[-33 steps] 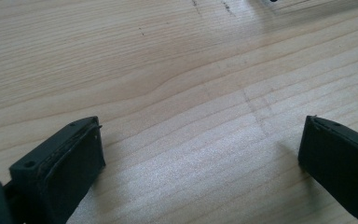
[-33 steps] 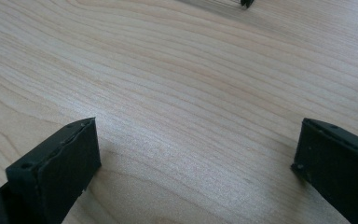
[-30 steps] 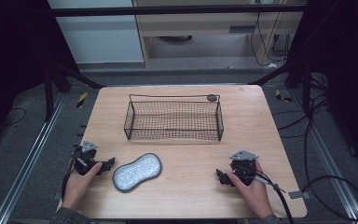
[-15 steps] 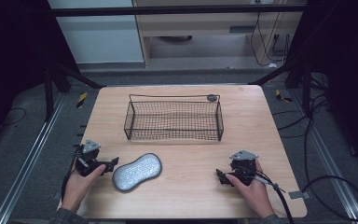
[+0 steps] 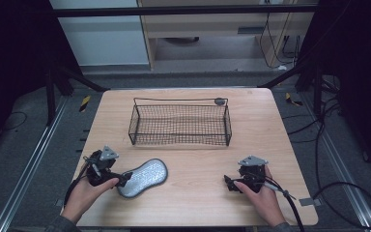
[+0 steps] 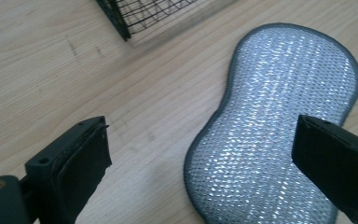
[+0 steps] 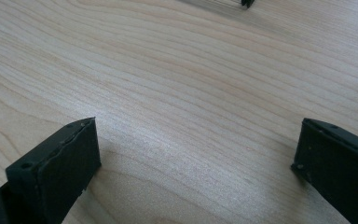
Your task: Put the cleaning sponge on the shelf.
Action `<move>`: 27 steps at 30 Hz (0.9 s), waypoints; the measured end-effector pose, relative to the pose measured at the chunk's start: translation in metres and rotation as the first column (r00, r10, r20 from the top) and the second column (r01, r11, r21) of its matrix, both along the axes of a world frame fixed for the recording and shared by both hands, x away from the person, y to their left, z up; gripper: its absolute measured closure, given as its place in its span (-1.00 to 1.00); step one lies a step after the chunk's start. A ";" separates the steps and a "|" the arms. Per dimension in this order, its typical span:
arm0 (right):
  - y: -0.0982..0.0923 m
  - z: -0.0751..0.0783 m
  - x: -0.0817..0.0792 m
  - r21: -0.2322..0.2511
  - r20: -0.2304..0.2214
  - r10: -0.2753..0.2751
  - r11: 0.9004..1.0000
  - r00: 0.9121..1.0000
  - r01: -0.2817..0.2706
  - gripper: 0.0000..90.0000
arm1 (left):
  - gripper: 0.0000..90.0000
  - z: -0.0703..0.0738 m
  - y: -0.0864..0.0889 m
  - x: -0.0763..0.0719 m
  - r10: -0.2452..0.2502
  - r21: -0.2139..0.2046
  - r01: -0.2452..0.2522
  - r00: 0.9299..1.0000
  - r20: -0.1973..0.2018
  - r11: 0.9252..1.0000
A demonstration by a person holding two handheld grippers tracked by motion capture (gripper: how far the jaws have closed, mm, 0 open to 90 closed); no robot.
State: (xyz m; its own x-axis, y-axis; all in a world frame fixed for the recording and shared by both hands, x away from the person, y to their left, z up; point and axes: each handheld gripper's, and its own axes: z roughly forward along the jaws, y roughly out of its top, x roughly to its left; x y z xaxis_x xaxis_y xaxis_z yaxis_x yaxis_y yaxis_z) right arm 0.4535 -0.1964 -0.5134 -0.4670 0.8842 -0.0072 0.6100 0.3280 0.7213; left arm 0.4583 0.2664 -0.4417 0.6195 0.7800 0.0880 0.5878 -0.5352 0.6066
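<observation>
**Left claw spread over the near end of a flat scouring pad**

The left gripper sits low at the near left of the pale wooden table, its jaws wide apart. In the left gripper view one jaw hangs over the silvery, peanut-shaped mesh scouring pad with a dark grey border, the other over bare wood to the pad's left, so the pad's near left edge lies between them, not yet touched as far as can be told.

The pad looks light, thin and limp, lying flat; its woven face should give decent friction. Judged from this, the narrow waist or the bordered edge is the best hold, though a jaw must get under the rim first.

The right gripper, near right, is equally spread over bare wood, well apart from the pad.

Beyond the pad stands an empty black wire-mesh rectangular basket.
</observation>
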 end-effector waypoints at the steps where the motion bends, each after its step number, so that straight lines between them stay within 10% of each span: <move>1: 0.000 0.000 0.000 0.000 0.000 0.000 1.000 1.000 0.000 -0.99 | -0.92 0.001 -0.003 0.000 -0.010 0.013 0.011 1.000 -0.011 1.000; 16: 0.000 0.000 0.000 0.002 -0.002 -0.002 1.000 1.000 0.002 -0.99 | -0.92 0.009 -0.031 0.005 -0.145 0.149 0.162 0.982 -0.118 0.976; 27: 0.000 0.000 0.000 0.002 -0.004 0.002 1.000 1.000 -0.002 -0.99 | -0.90 0.007 -0.051 0.010 -0.221 0.216 0.265 0.953 -0.205 0.940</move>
